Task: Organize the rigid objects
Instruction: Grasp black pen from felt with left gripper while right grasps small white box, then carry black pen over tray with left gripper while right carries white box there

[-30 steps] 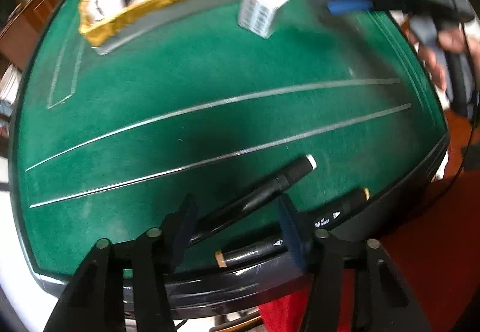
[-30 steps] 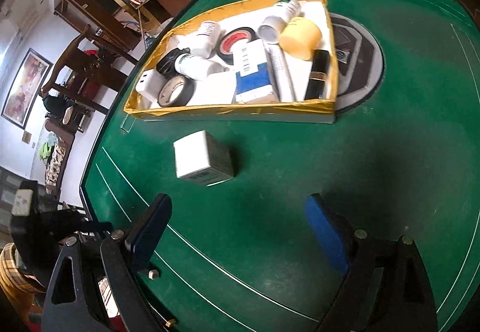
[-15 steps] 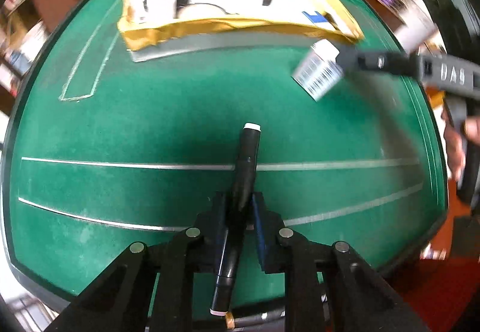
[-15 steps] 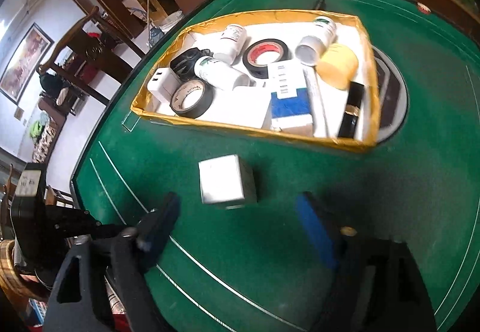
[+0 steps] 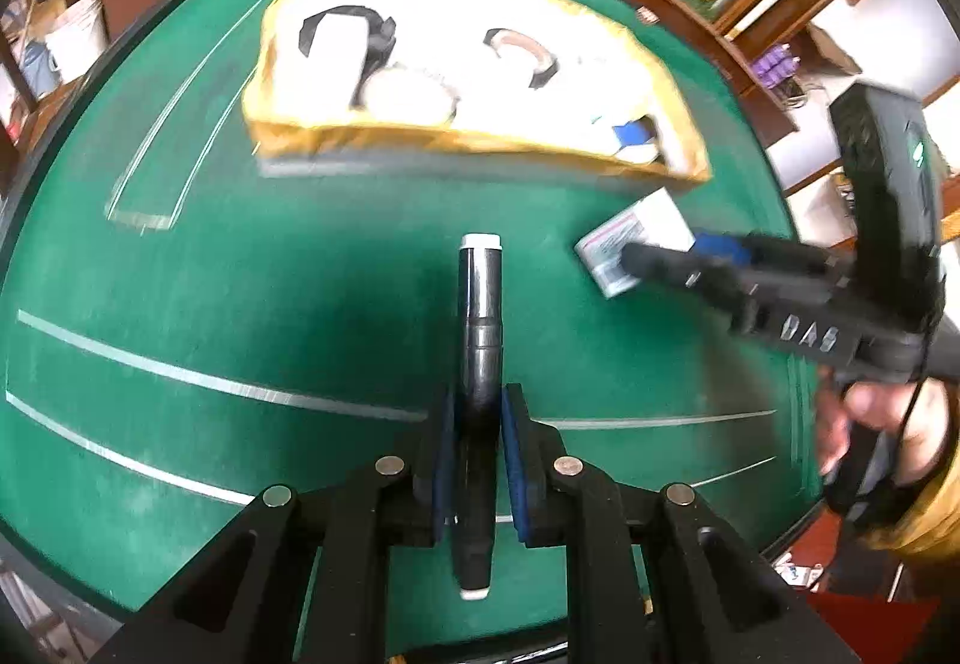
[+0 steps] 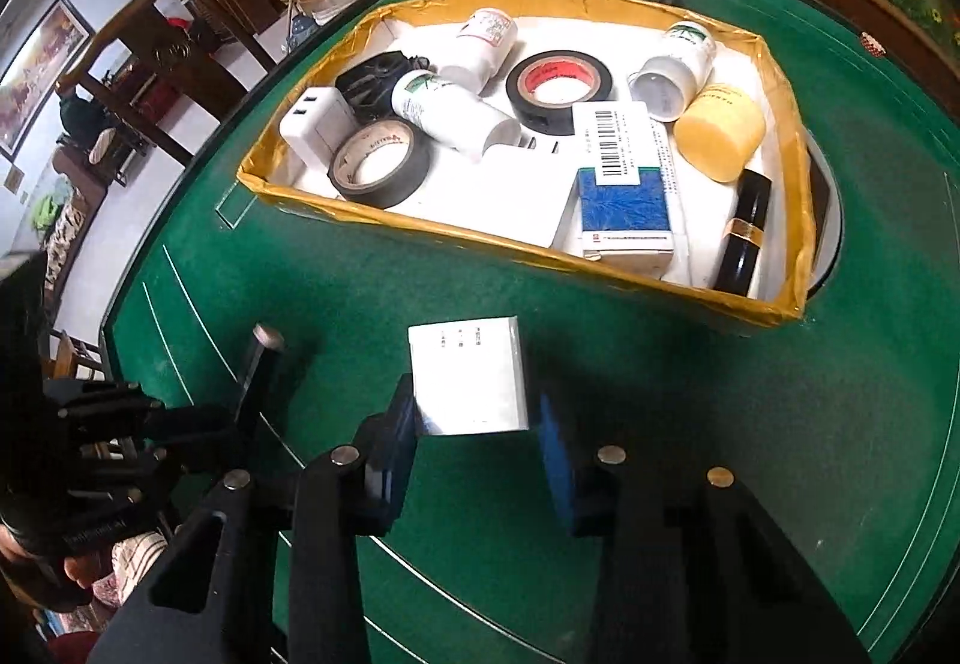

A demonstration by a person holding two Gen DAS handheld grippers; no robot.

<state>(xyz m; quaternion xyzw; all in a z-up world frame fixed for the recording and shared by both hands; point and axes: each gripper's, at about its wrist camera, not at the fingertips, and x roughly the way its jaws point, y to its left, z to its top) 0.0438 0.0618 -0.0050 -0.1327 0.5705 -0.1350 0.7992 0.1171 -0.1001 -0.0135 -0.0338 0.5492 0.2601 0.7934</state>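
Note:
My left gripper (image 5: 479,424) is shut on a black marker (image 5: 480,304) with a white cap end, held above the green felt and pointing toward the gold tray (image 5: 420,139). The same marker (image 6: 258,364) shows at the left of the right wrist view. A small white box (image 6: 468,376) stands on the felt just in front of the tray (image 6: 480,238). My right gripper (image 6: 477,424) straddles this box (image 5: 630,238) and its jaws are closing. The left pad touches the box's side, while a thin gap remains at the right pad.
The tray holds two tape rolls (image 6: 558,91), white bottles (image 6: 450,112), a yellow jar (image 6: 720,130), a blue and white carton (image 6: 624,202), a white charger and a black tube. A hand (image 5: 864,412) grips the right tool. Wooden chairs stand beyond the table's left edge.
My left gripper closed on one marker and carried it away from the table's edge toward the tray. My right gripper came down around the white box and narrowed.

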